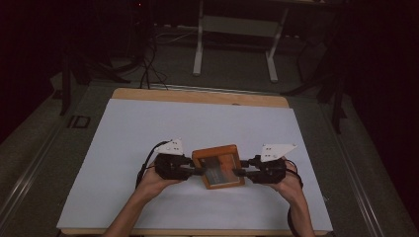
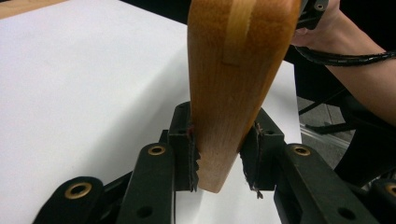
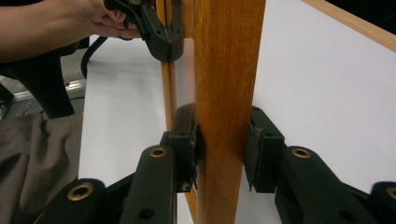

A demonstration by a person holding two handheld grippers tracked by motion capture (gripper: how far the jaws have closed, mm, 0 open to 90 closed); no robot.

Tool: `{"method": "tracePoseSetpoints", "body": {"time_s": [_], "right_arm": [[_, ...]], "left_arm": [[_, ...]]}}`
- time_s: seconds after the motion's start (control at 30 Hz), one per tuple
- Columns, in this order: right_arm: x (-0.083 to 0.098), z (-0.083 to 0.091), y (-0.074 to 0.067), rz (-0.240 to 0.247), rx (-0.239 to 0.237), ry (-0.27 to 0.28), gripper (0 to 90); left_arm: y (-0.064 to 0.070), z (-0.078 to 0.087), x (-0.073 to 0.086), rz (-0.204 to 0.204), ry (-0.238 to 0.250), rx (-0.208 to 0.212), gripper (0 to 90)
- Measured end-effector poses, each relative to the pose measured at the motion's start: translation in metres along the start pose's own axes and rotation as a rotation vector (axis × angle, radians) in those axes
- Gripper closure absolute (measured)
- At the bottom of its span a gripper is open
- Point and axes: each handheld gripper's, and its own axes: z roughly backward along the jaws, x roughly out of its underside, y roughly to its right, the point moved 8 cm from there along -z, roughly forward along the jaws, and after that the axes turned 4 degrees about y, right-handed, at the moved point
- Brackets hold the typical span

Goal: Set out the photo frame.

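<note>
The left gripper (image 1: 196, 171) and right gripper (image 1: 238, 173) each pinch an opposite side of the wooden picture frame (image 1: 218, 166), held between them low-centre over the white sheet (image 1: 148, 133), equally near both hands.

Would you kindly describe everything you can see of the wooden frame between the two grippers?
The wooden frame is rectangular, orange-brown varnished wood around a glossy dark panel. It sits over the white sheet, near the table's front edge. The left gripper clamps its left rail, the right gripper its right rail.
</note>
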Motion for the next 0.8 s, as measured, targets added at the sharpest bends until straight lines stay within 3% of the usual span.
{"method": "tracePoseSetpoints", "body": {"time_s": [0.47,0.8], "right_arm": [[0.008,-0.022,0.004,-0.052,-0.019,0.004,67.6],[0.007,-0.037,0.008,-0.090,-0.022,0.025,67.2]], "left_arm": [[-0.013,0.010,0.005,0.019,-0.038,-0.014,68.0],[-0.023,0.021,0.005,0.040,-0.020,-0.047,67.5]]}}
